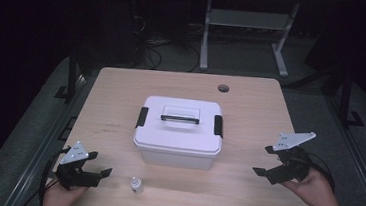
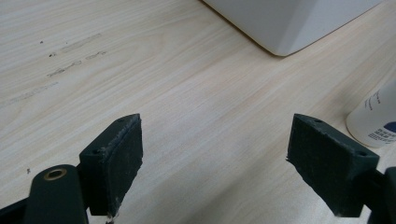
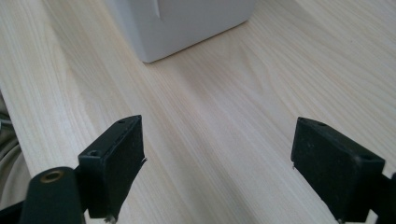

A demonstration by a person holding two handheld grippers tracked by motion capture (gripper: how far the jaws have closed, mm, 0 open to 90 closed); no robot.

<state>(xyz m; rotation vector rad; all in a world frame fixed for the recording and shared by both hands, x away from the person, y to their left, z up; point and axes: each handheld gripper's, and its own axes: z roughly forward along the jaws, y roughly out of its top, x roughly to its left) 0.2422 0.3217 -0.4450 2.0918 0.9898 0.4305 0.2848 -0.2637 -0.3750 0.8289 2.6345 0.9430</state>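
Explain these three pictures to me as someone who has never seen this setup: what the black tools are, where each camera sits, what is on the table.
A person sits at a wooden table, a two-jaw tool in each hand. The top picture looks down from above: the left hand-held gripper and the right hand-held gripper both stand open and hold nothing. Between them sits a white lidded storage box with black side latches and a handle on its closed lid. A small white bottle stands near the left tool. The other two pictures come from cameras riding on each tool, looking along its own black jaws at the tabletop and a corner of the box.
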